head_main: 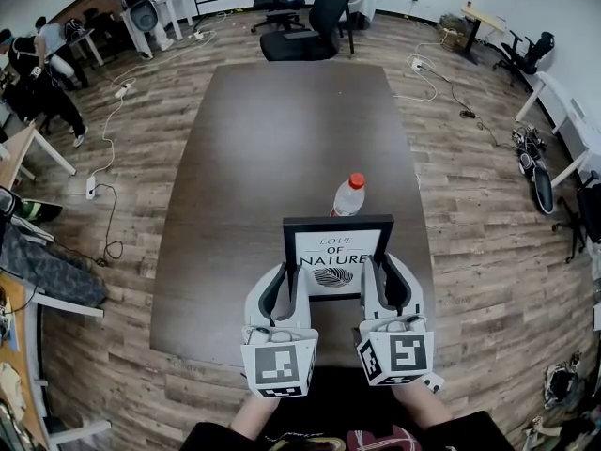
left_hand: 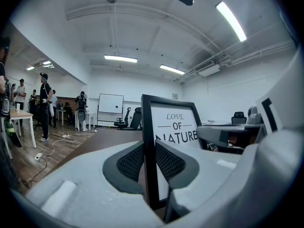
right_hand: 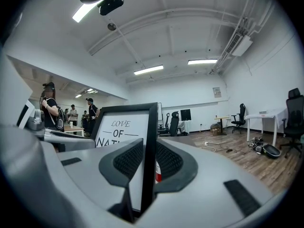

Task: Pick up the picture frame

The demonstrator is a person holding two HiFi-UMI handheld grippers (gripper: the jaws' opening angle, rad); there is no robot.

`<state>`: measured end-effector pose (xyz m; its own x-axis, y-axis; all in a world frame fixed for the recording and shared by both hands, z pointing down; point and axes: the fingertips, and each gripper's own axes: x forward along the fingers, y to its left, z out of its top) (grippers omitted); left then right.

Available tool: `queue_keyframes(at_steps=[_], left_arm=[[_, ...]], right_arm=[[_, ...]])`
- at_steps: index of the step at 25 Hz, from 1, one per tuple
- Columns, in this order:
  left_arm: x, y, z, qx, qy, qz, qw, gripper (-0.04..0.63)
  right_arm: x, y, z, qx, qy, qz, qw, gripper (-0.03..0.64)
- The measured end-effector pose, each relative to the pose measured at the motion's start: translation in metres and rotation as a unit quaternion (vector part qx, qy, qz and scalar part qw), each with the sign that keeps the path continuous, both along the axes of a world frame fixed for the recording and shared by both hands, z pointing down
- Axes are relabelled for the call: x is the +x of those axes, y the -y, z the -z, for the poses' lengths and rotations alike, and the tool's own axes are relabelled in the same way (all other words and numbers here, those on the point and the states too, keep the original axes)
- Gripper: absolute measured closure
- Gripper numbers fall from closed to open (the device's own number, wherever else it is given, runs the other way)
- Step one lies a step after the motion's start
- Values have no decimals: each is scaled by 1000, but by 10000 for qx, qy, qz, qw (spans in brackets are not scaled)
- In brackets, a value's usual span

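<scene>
A black picture frame (head_main: 338, 257) with a white print reading "LOVE OF NATURE" is held upright above the near end of the dark table (head_main: 272, 158). My left gripper (head_main: 286, 294) is shut on the frame's left edge (left_hand: 148, 156), its dark pads (left_hand: 127, 163) pressing either side. My right gripper (head_main: 376, 292) is shut on the frame's right edge (right_hand: 148, 156), with its pads (right_hand: 167, 159) clamped on it. Both grippers point about level, away from me.
A clear bottle with a red cap (head_main: 349, 195) stands on the table just behind the frame. Office chairs (head_main: 315, 17) sit at the table's far end. People (head_main: 38, 64) stand by desks at the far left, and cables (head_main: 113, 120) lie on the wooden floor.
</scene>
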<state>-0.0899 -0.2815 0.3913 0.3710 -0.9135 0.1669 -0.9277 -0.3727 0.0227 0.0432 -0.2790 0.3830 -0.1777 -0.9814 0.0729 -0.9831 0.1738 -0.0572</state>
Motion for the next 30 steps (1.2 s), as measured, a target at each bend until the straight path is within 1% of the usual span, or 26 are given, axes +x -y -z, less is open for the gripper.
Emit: queue_keyframes(at_steps=[9, 13, 30], left_arm=[[1, -2, -8, -79, -28, -160, 9998, 515], [9, -3, -12, -113, -21, -162, 9998, 515], [12, 1, -20, -225, 1, -148, 9996, 515]], right_arm=[[1, -5, -6, -84, -47, -144, 9998, 528], [9, -8, -10, -105, -62, -142, 9998, 529], [12, -4, -20, -258, -120, -146, 9995, 532]])
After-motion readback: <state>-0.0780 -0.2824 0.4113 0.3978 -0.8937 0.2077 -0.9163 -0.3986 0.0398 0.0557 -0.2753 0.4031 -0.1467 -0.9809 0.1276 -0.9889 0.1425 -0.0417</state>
